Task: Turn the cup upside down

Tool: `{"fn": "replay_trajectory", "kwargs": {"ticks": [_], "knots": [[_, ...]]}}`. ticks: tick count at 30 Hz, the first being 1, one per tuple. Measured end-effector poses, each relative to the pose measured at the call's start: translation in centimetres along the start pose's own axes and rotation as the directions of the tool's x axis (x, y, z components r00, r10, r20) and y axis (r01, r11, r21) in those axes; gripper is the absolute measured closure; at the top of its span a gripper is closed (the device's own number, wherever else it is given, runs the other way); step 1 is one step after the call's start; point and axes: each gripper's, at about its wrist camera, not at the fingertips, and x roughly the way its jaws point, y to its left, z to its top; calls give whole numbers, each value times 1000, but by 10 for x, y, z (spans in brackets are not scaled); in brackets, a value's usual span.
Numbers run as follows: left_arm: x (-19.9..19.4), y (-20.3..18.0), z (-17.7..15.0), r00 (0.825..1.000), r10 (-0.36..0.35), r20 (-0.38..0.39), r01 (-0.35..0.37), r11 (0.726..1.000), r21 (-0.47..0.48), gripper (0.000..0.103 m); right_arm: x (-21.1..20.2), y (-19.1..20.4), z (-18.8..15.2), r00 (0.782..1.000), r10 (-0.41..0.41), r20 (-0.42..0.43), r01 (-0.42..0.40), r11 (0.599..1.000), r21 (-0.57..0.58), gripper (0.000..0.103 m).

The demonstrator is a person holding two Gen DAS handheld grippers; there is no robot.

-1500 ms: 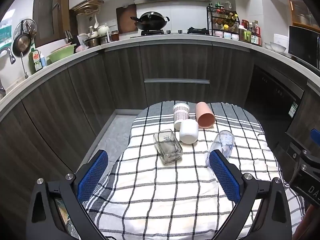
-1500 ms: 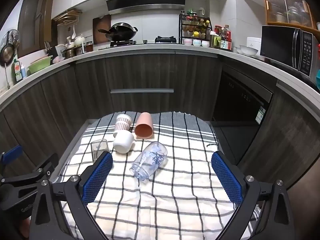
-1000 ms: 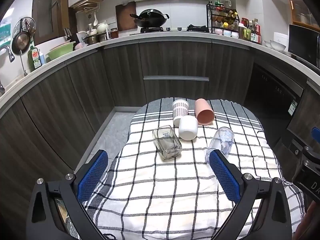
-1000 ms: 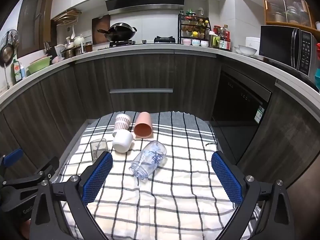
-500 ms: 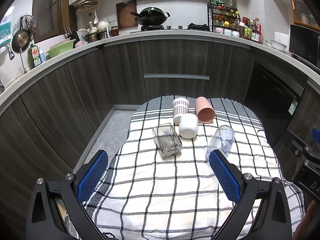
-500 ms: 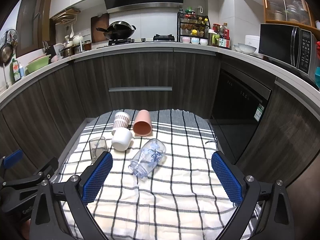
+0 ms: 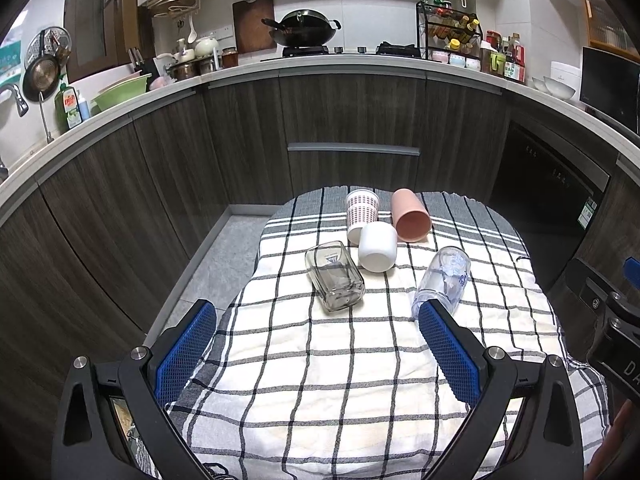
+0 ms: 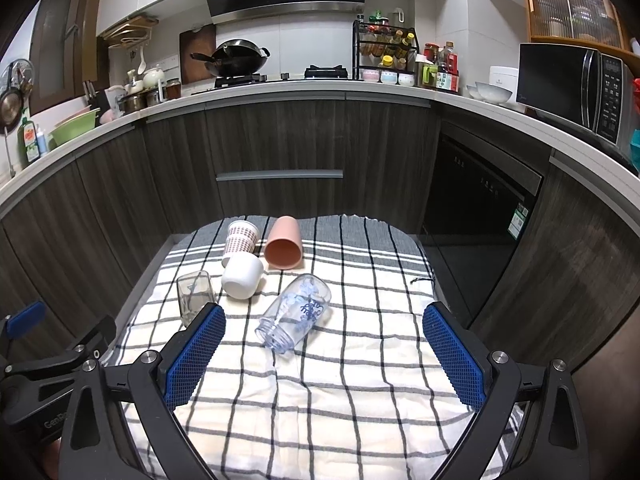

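Several cups lie on their sides on a checked cloth [image 7: 320, 360] [image 8: 340, 380]. A square clear glass [image 7: 335, 281] [image 8: 193, 295] lies at the left. A white cup [image 7: 377, 246] [image 8: 241, 276], a dotted paper cup [image 7: 360, 215] [image 8: 239, 240] and a pink cup [image 7: 410, 215] [image 8: 283, 249] lie behind it. A clear glass with blue print [image 7: 443, 278] [image 8: 296, 314] lies at the right. My left gripper [image 7: 318, 350] is open and empty, short of the cups. My right gripper [image 8: 324, 356] is open and empty, just short of the printed glass.
Dark wood kitchen cabinets [image 7: 352, 128] curve around behind the cloth-covered table. A dishwasher front [image 8: 480, 188] stands at the right. The counter holds a wok [image 7: 304, 32], a spice rack [image 8: 384, 56] and a microwave [image 8: 572, 84]. The floor [image 7: 216, 264] drops away left of the table.
Both grippers have drifted slightly; the cups sit a little lower in the right wrist view. No cup has moved and both grippers stay open.
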Motion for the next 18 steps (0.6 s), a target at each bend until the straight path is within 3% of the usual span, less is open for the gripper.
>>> {"fn": "replay_trajectory", "kwargs": {"ticks": [18], "knots": [[10, -2, 1, 1000, -13, -16, 13, 1000, 10, 0, 10, 0, -7, 1000, -8, -22, 8, 1000, 10, 4]]}}
